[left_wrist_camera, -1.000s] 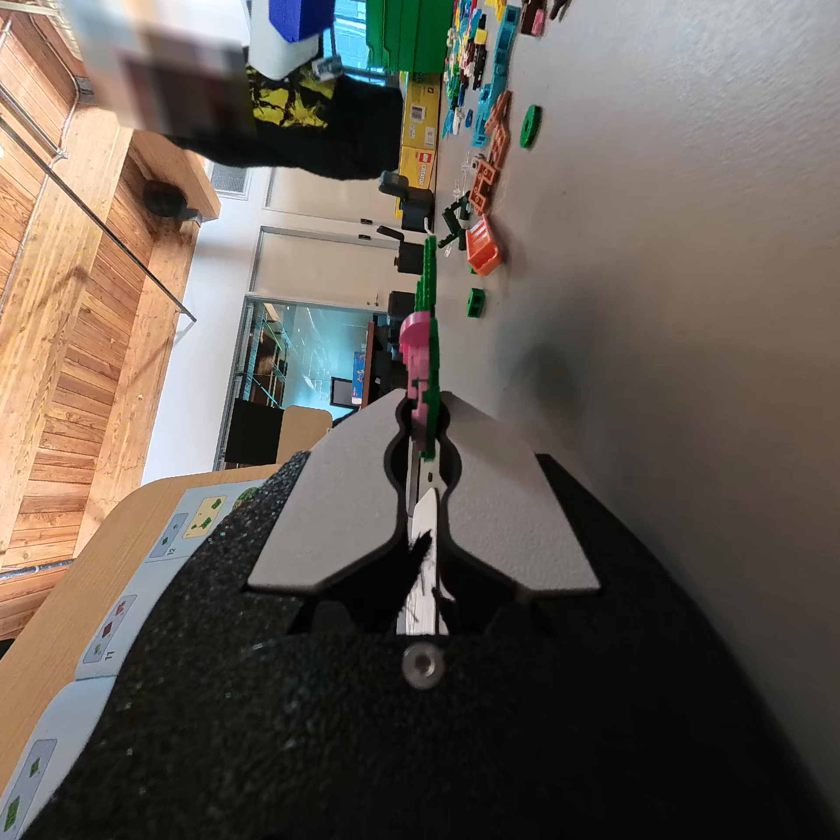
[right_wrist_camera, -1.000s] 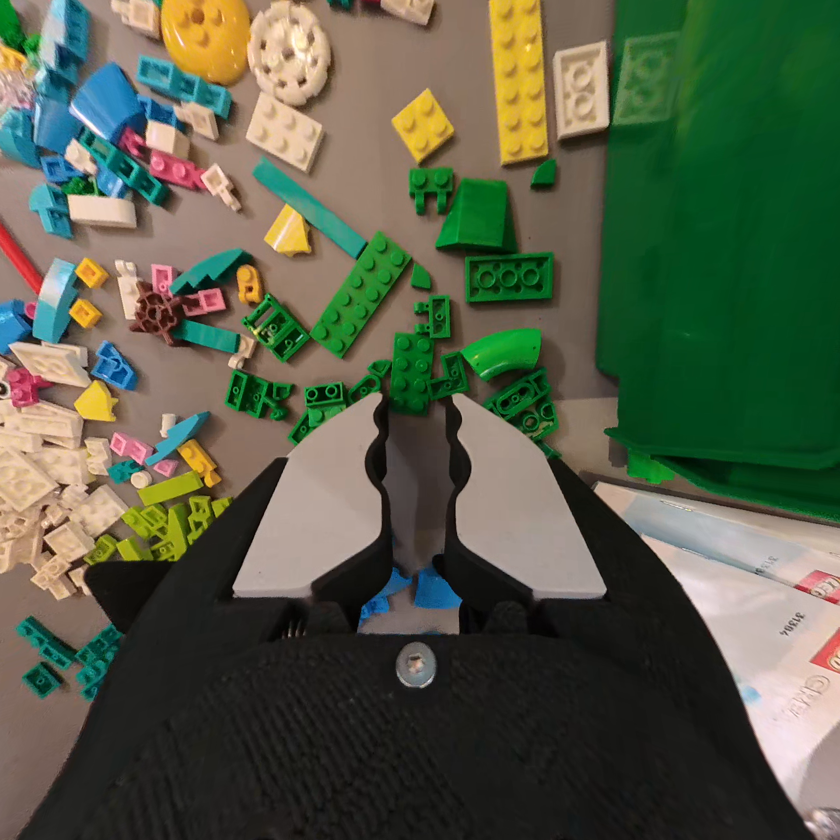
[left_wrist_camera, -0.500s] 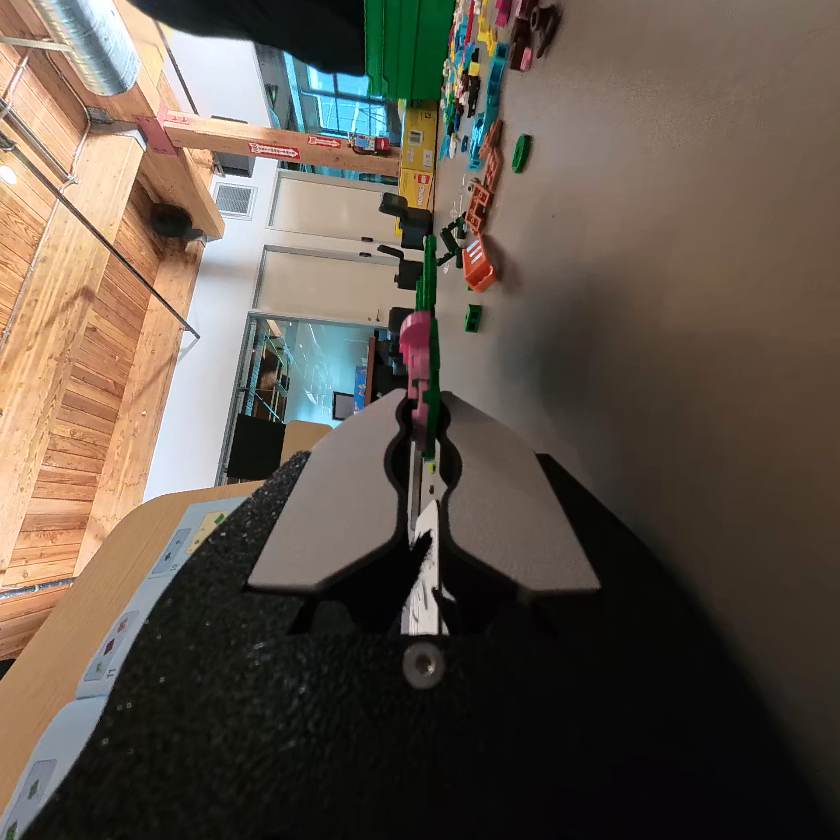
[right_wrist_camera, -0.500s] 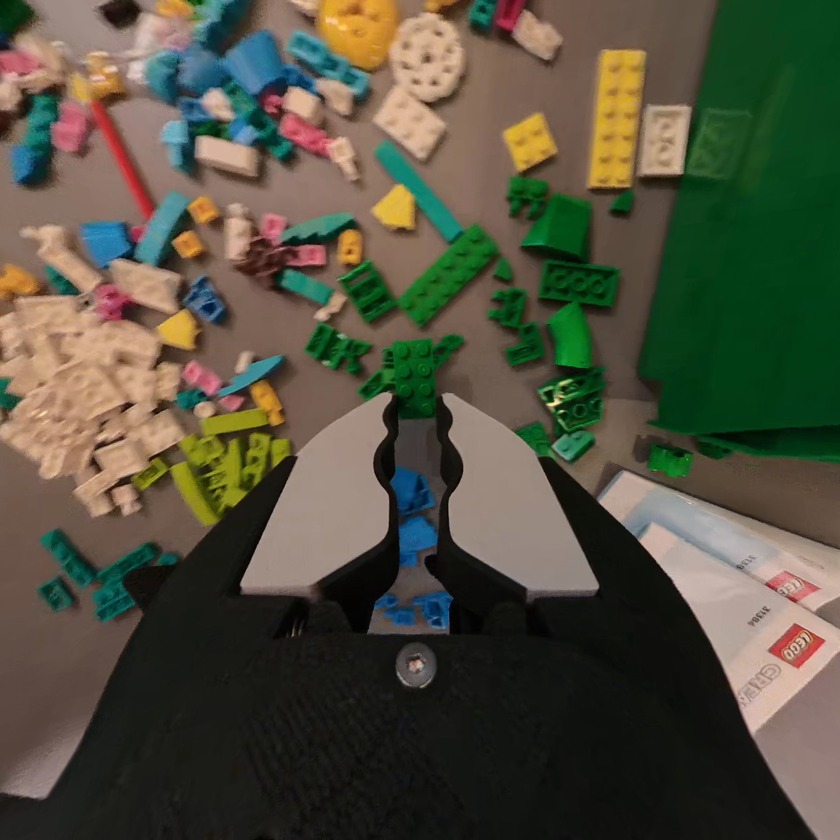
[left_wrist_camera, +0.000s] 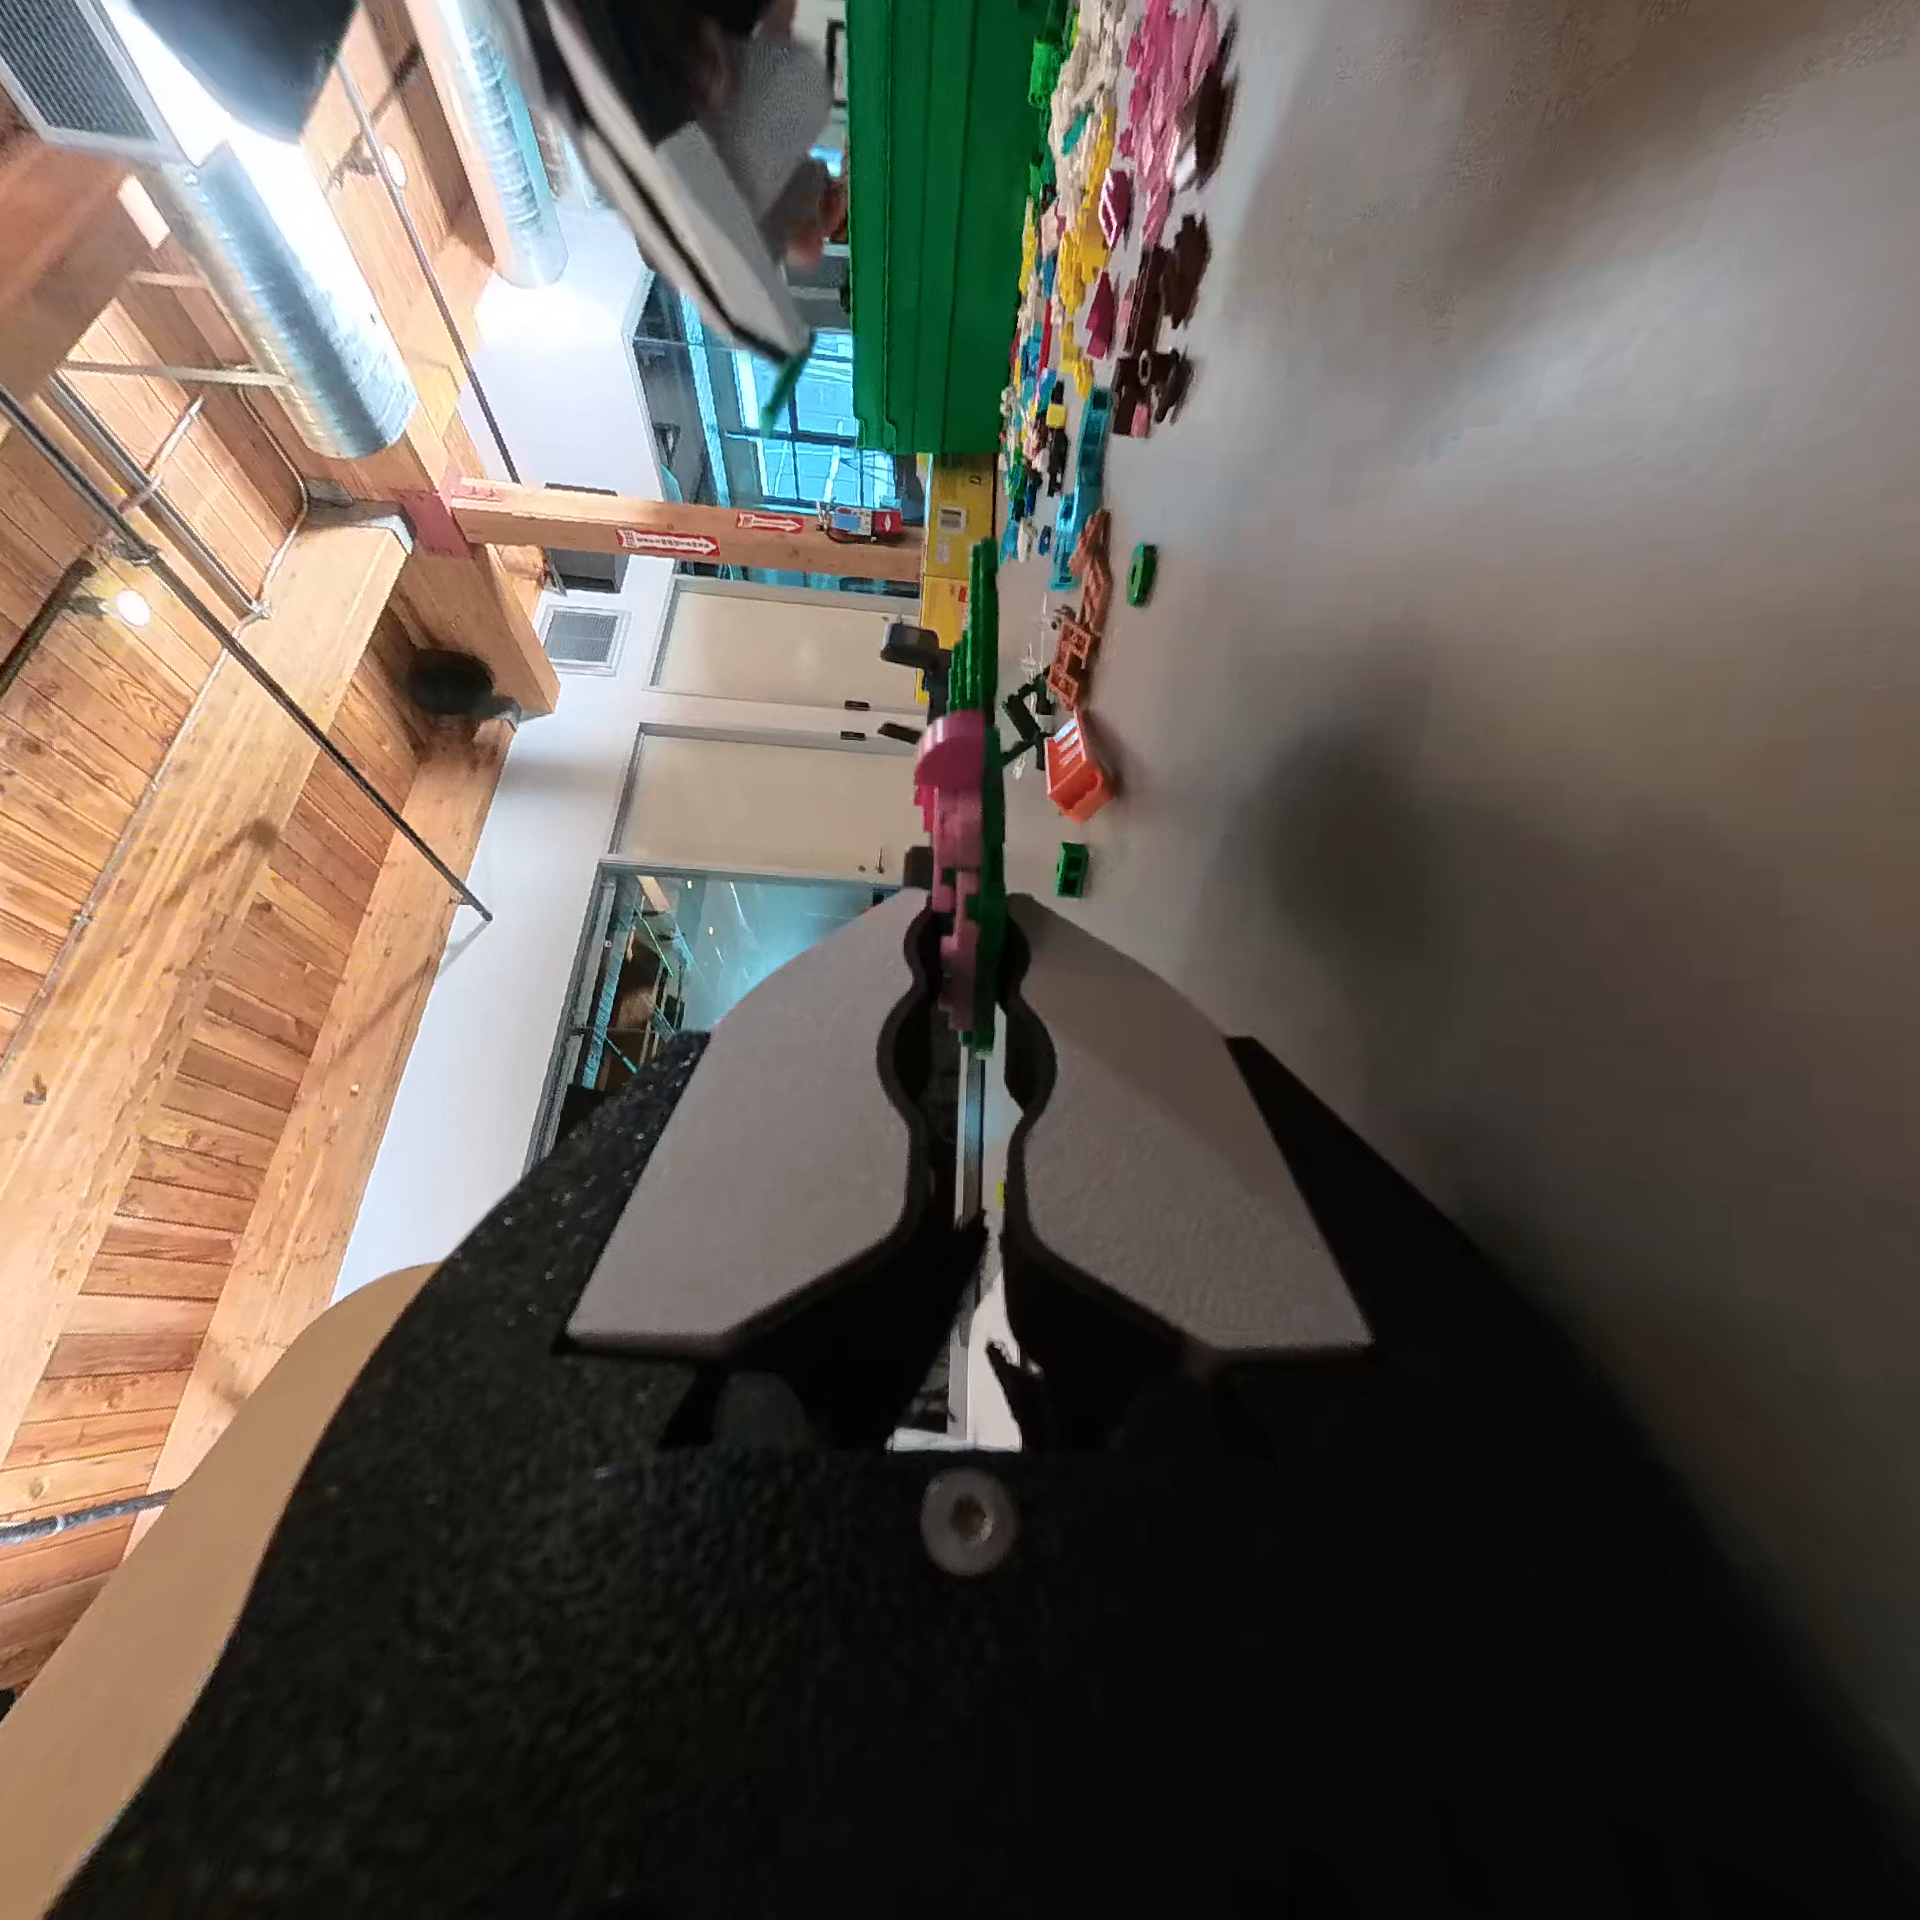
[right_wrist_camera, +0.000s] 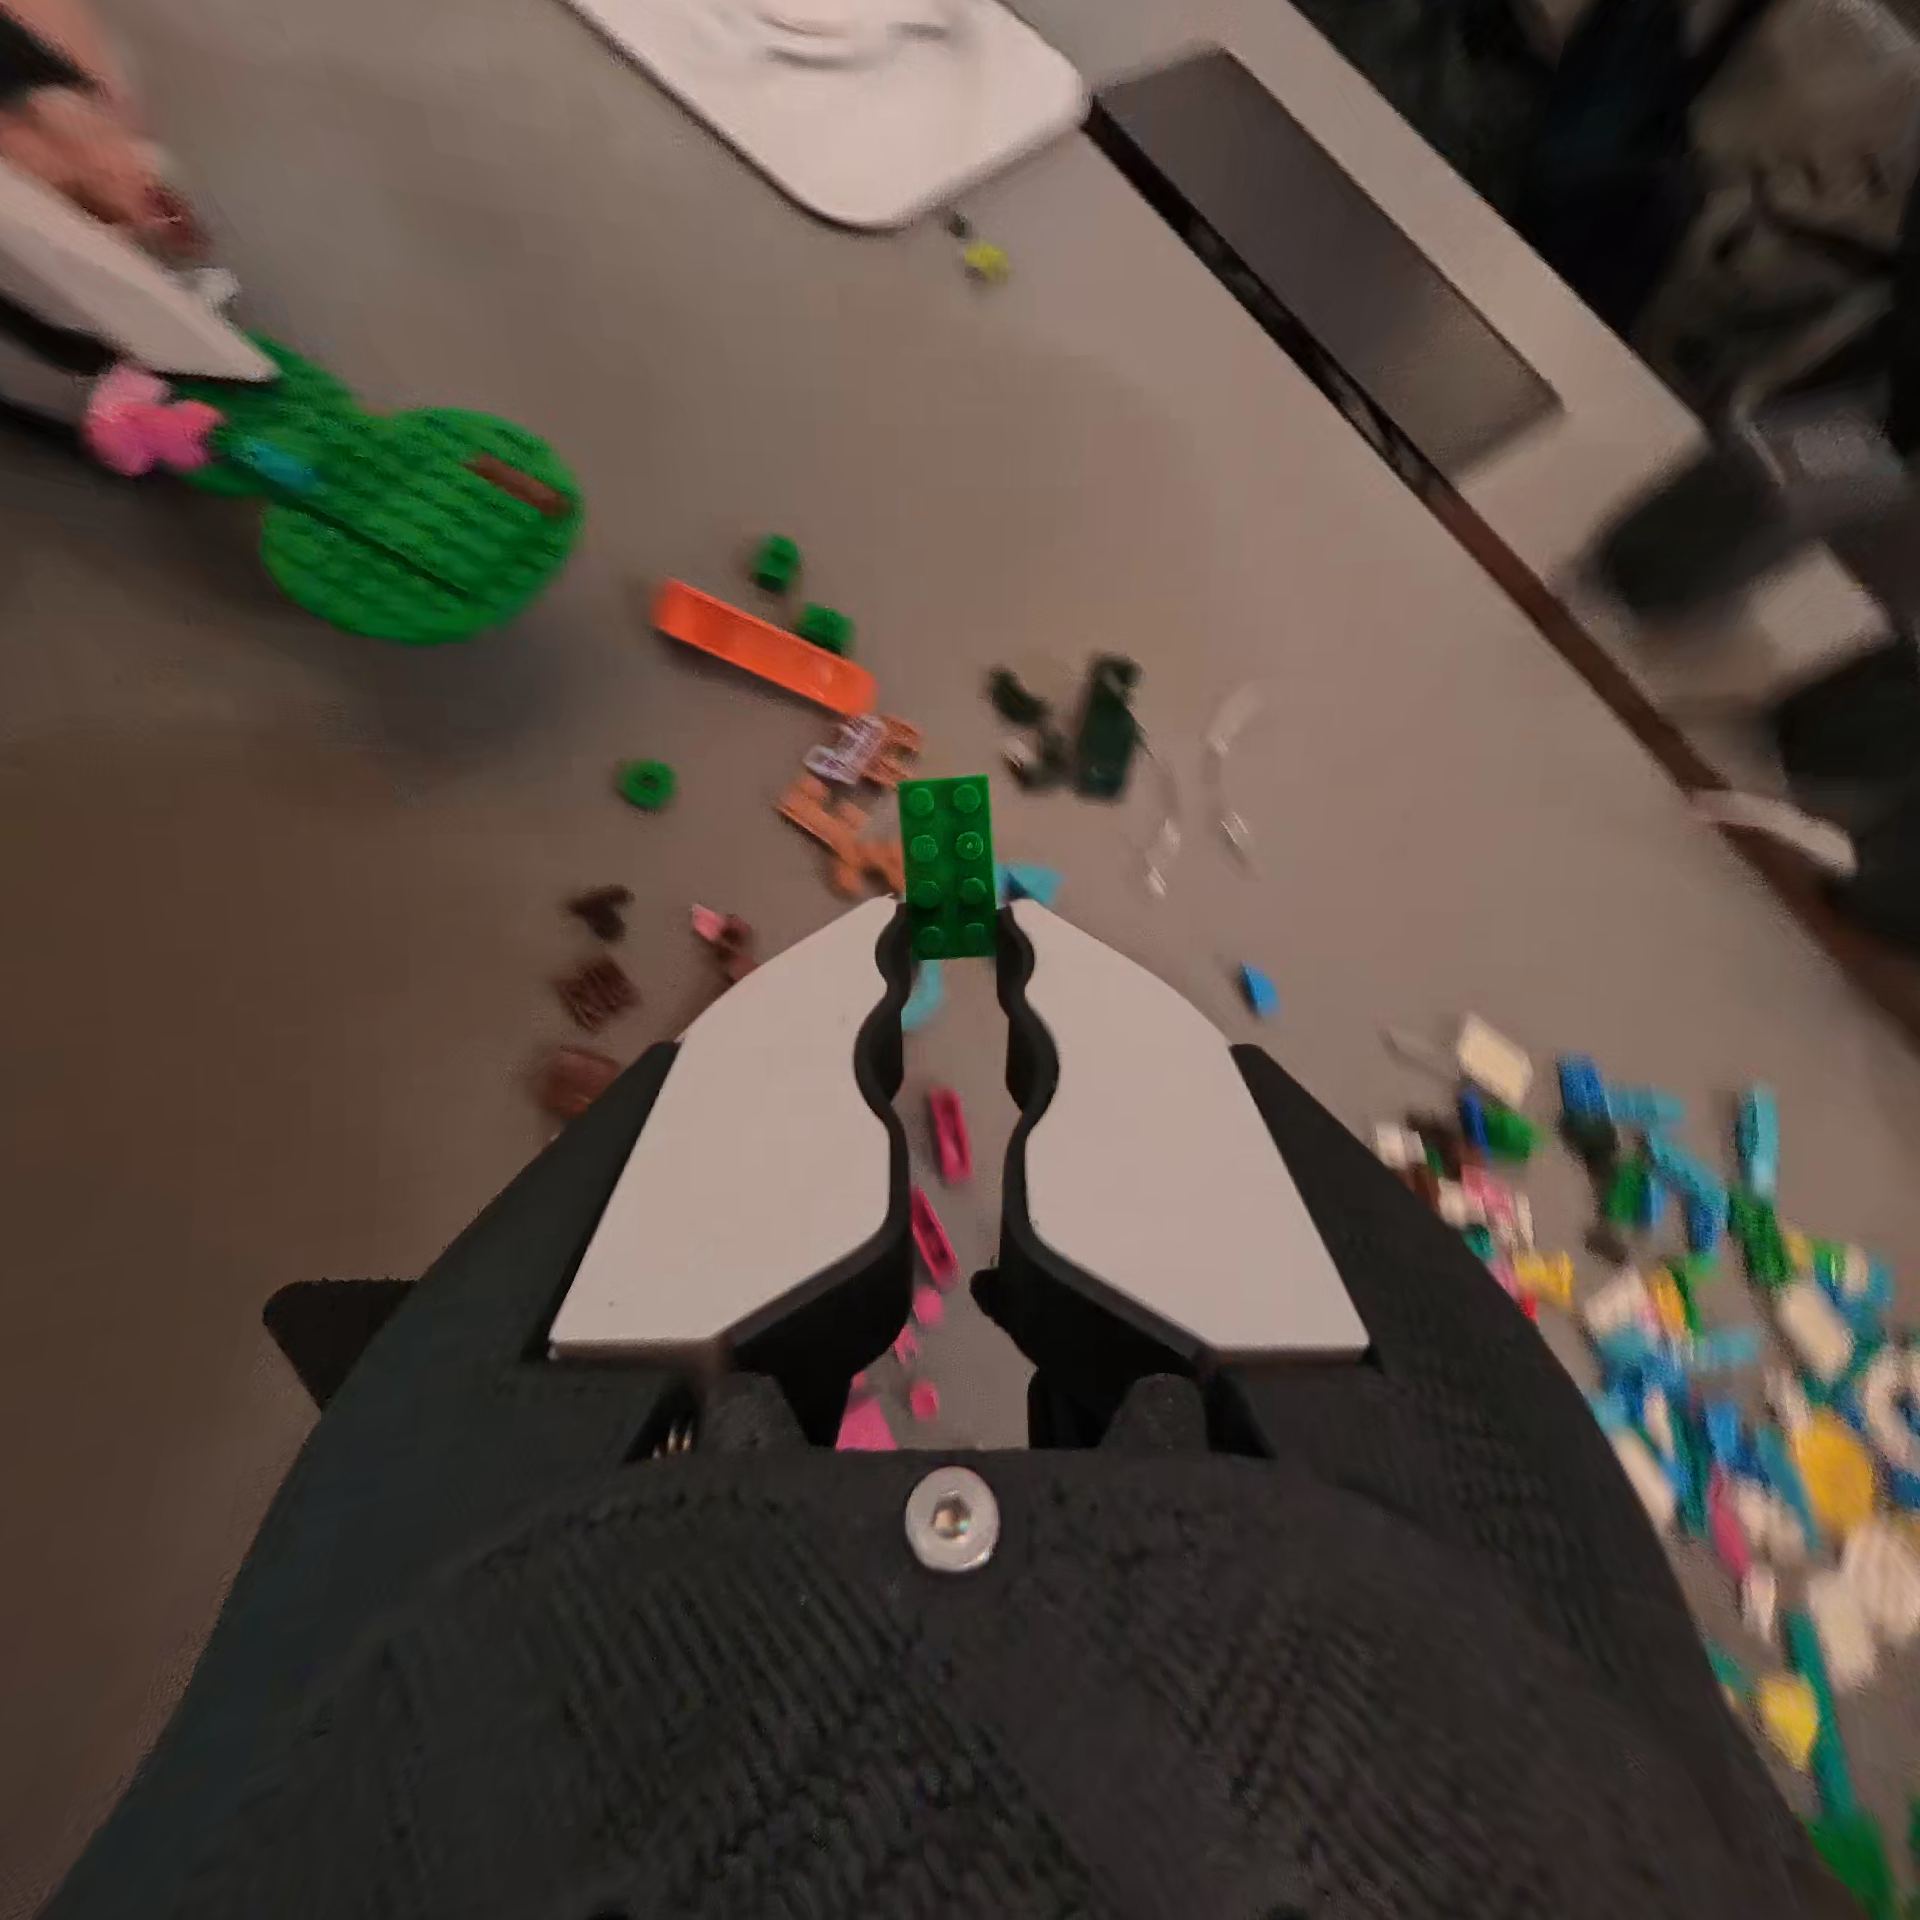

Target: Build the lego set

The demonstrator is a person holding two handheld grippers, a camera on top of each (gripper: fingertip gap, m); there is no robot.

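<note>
Over the grey table [right_wrist_camera: 935, 416], the right gripper [right_wrist_camera: 951, 920] pinches a green plate [right_wrist_camera: 948, 868] lengthwise, while the left gripper [left_wrist_camera: 971, 940] clamps the green-and-pink build [right_wrist_camera: 416, 530] far ahead-left.

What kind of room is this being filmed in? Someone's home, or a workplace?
Probably an office or shared workspace, not a home. The left wrist view shows exposed timber beams, a metal air duct and glass-walled rooms behind. The work happens on a large grey table strewn with loose lego pieces.
</note>
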